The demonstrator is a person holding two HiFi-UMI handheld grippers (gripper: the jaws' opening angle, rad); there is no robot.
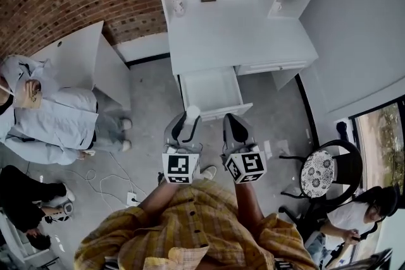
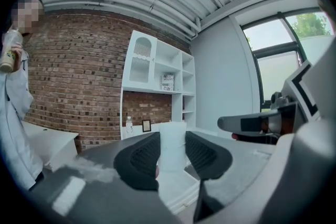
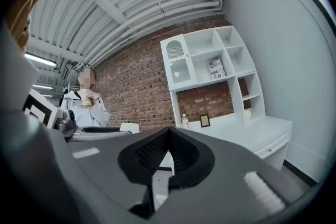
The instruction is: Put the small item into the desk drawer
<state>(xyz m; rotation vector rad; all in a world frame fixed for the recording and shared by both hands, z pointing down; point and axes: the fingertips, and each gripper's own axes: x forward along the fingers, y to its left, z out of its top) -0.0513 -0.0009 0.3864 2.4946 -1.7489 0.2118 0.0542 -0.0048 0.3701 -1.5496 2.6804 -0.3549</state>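
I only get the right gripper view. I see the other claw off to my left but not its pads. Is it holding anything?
Observer: Yes. In the left gripper view the left claw is closed on a small white item, with the pads against both its sides.
Operator: Is the desk drawer open?
Observer: The head view shows the drawer pulled out, with nothing visible inside.
Operator: Where is the item relative to it?
Observer: From above it shows at the drawer's near left corner. I cannot tell how high above it the item is.
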